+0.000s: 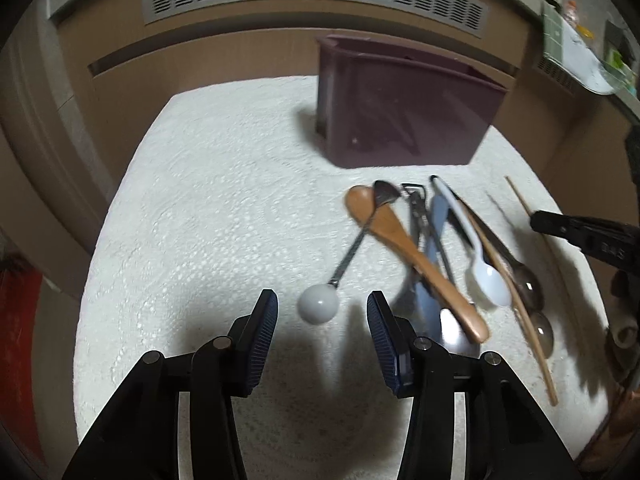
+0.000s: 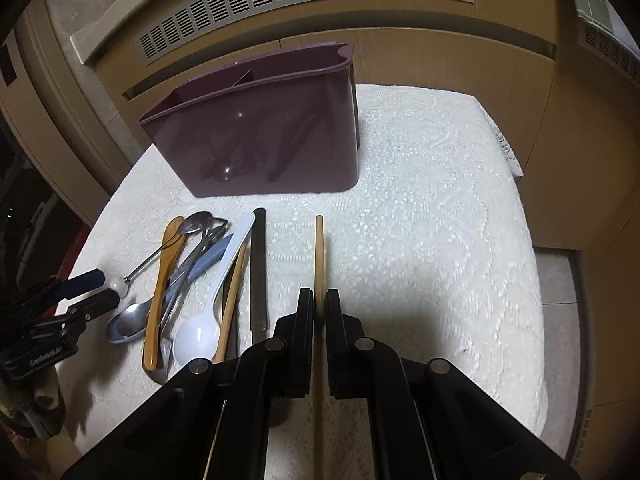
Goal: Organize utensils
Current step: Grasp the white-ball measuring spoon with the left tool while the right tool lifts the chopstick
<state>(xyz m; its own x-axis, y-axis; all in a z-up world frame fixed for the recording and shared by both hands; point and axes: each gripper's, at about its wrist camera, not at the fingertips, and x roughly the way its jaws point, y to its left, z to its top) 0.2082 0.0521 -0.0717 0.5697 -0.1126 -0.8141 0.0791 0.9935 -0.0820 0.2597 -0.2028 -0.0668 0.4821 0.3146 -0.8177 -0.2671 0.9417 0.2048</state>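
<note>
A pile of utensils lies on the white lace cloth [image 1: 208, 216]: a wooden spoon [image 1: 416, 260], a white plastic spoon [image 1: 488, 276], a metal spoon with a white ball end [image 1: 318, 308], and others. My left gripper [image 1: 322, 312] is open, its pads either side of the ball end. My right gripper [image 2: 319, 308] is shut on a wooden chopstick [image 2: 319, 248], which lies lengthwise between its fingers. A purple utensil holder [image 2: 256, 140] with compartments stands at the back; it also shows in the left wrist view [image 1: 404, 108].
A beige cabinet with a vent grille [image 2: 304, 4] runs behind the table. The cloth's right edge [image 2: 532, 264] drops to the floor. The left gripper shows at the left of the right wrist view [image 2: 86, 292].
</note>
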